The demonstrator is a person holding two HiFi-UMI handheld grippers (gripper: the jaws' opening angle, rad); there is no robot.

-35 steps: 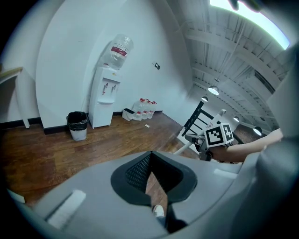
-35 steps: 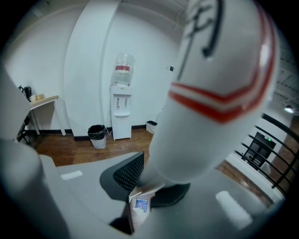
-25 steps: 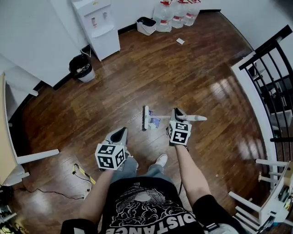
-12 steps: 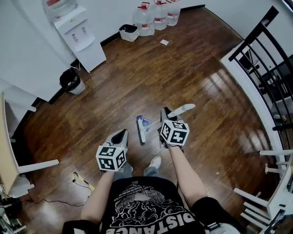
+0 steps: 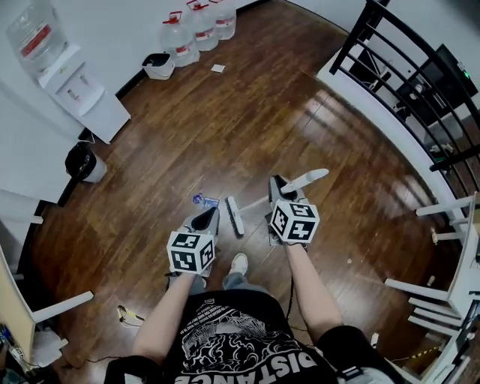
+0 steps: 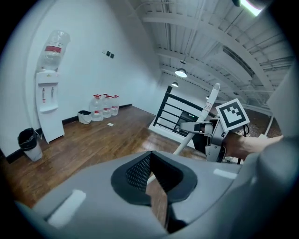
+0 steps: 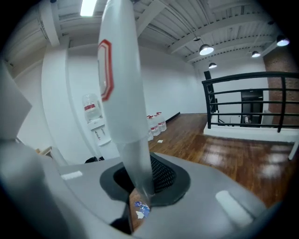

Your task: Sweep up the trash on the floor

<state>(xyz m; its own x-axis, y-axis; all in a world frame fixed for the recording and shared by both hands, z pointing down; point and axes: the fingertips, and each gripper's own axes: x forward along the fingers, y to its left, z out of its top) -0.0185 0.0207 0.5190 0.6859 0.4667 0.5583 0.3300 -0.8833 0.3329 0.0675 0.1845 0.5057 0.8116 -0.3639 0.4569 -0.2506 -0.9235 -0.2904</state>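
Trash comes first: a small blue scrap [image 5: 202,200] lies on the wood floor [image 5: 247,120], just past the far left end of the broom head [image 5: 235,216] and, as far as I can see, not touching the bristles. A second, white scrap [image 5: 217,68] lies well away, near the water jugs [image 5: 199,22] by the wall.

The right gripper [image 5: 279,185] has its jaws clamped round the white broom handle [image 7: 124,93]. It holds part-way along, so the top end sticks out beyond the jaws toward the railing [image 5: 405,67]. The handle slants down and leftward to the head, which sits low on the boards in front of the person's feet. I take that mid-handle grip to be deliberate — it lets one hand swing the head and keeps the bristles flat. In the right gripper view the blue scrap shows on the floor through the gap under the handle, so the broom seems lined up on it.

The left gripper [image 5: 205,220] carries nothing. Its jaws are drawn together with only a thin slit of floor showing between them. It hangs just to the near left of the broom head, close to the scrap but off the floor. My guess is that it is simply kept out of the broom's path — no dustpan is in sight for it to fetch.

The sweep looks barely under way, with both scraps loose on the floor.
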